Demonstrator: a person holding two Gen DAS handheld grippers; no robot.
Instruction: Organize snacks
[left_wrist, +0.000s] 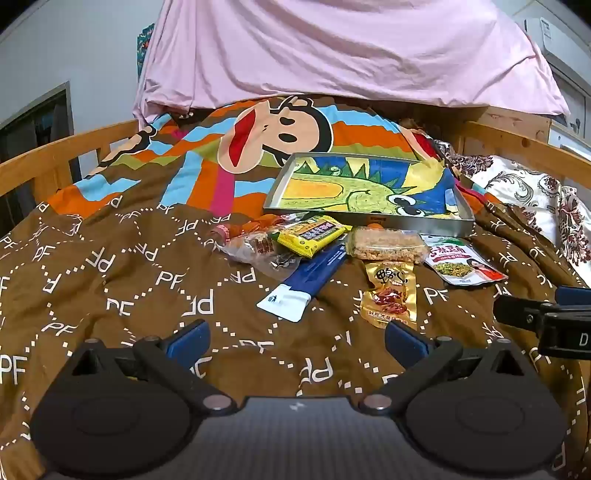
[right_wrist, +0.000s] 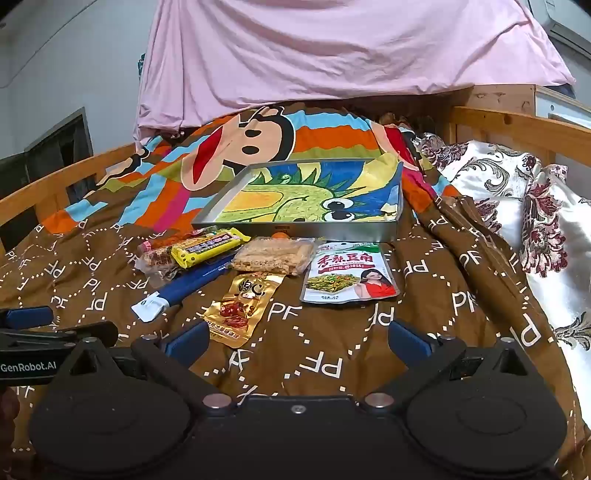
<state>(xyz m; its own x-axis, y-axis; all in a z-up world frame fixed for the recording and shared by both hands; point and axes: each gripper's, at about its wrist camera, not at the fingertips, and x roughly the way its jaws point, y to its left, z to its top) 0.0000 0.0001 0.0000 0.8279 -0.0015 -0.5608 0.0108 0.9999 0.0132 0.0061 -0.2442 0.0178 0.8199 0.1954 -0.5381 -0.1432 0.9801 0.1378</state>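
Snack packets (right_wrist: 258, 266) just before tray (right_wrist: 295, 232), brown quilt (right_wrist: 461, 295).

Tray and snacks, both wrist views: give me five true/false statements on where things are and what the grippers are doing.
1. The tray holds no snacks. True.
2. The gold packet lies inside the tray. False: it lies on the brown blanket, nearer the camera than the tray.
3. The left gripper is shut on the blue tube. False: it is open and holds nothing.
4. The yellow packet lies partly over the blue tube. True.
5. The right gripper holds the green pouch. False: it is open and empty, and the pouch lies flat on the blanket.
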